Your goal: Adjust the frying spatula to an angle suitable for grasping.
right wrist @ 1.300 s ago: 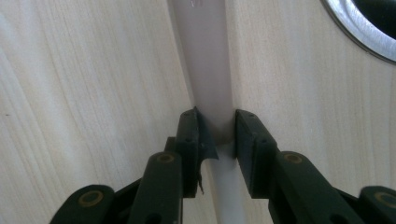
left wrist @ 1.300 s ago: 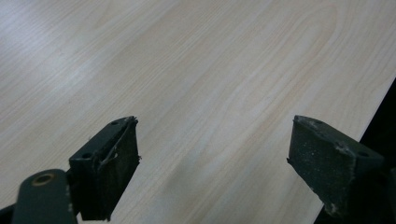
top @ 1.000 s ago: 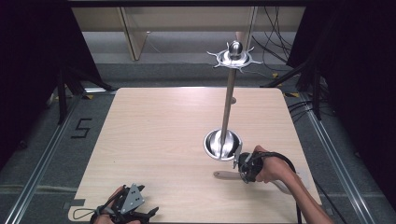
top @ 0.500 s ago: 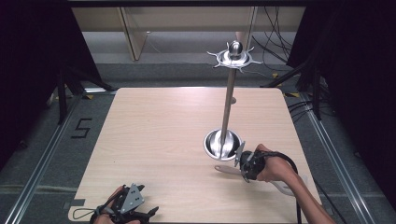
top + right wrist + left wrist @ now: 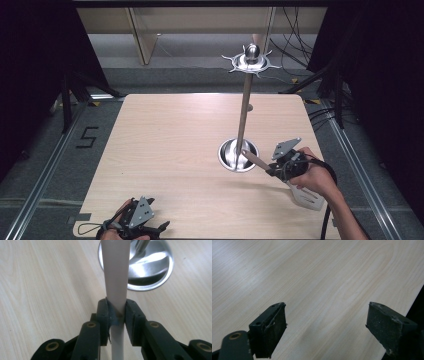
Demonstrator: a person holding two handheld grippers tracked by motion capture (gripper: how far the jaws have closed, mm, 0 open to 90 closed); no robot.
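A metal stand rises from the middle of the wooden table, with a round base, a thin pole and a crown of hooks at the top. My right gripper is shut on the pale handle of a spatula, whose slotted white head hangs below the hand. The handle's tip reaches over the base. In the right gripper view the handle runs up between the pads of that gripper, across the shiny base. My left gripper rests open at the table's front edge, and its jaws hold nothing.
Black curtains flank the table on both sides. Cables lie on the floor behind the stand, and a wooden frame stands at the back. A floor mark shaped like a 5 lies left of the table.
My right gripper has risen and shifted right with the spatula. The handle, earlier low near the table, now tilts up toward the stand's base. The left gripper has stayed put.
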